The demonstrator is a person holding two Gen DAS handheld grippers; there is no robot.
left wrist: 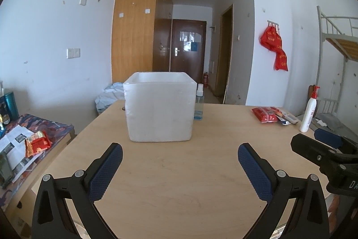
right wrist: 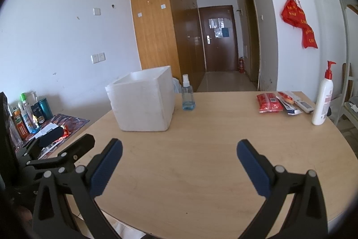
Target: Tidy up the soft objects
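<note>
A white foam box point(left wrist: 159, 109) stands open-topped on the wooden table point(left wrist: 179, 171); it also shows in the right wrist view point(right wrist: 143, 102). A red soft packet point(left wrist: 264, 114) lies at the table's far right with a few small flat items beside it, seen too in the right wrist view point(right wrist: 268, 102). My left gripper point(left wrist: 180, 157) is open and empty, hovering over the table in front of the box. My right gripper point(right wrist: 179, 152) is open and empty, to the right of the left one; part of it shows in the left wrist view point(left wrist: 324, 149).
A small clear spray bottle point(right wrist: 187, 93) stands right of the box. A white pump bottle point(right wrist: 323, 97) stands at the table's right edge. A side table point(left wrist: 29, 138) on the left holds papers, a red-orange snack packet point(left wrist: 37, 142) and bottles point(right wrist: 24, 113).
</note>
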